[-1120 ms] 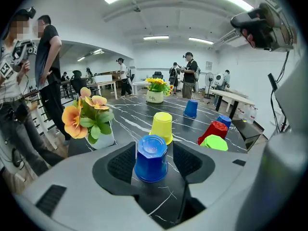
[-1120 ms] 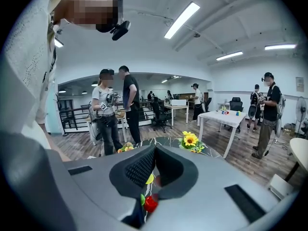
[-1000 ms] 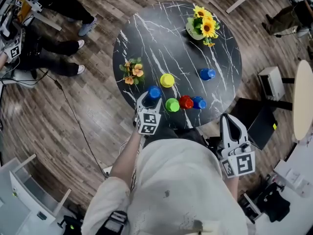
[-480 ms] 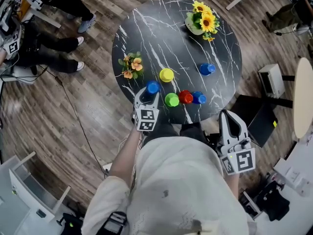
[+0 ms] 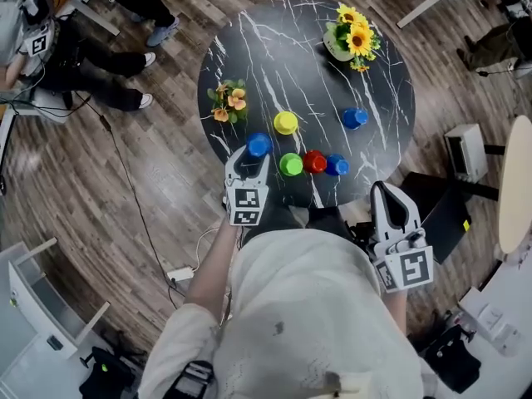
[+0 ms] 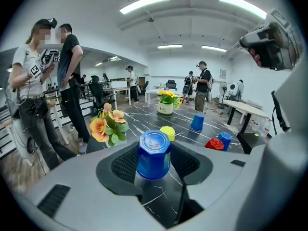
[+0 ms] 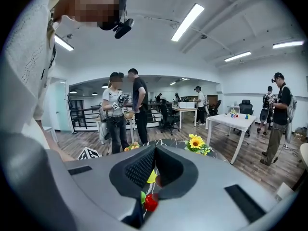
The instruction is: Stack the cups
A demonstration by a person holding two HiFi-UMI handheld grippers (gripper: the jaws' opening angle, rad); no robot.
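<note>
Nothing is stacked yet: one blue cup [image 6: 153, 155] is gripped by the left gripper [image 5: 249, 158], just closed; the right gripper [image 5: 385, 192] is shut, empty.

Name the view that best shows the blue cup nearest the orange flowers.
Left gripper view: the blue cup sits large and centred between the left gripper's jaws, which have just been closing on it. Head view shows only its small top. Right gripper view doesn't show it.
</note>
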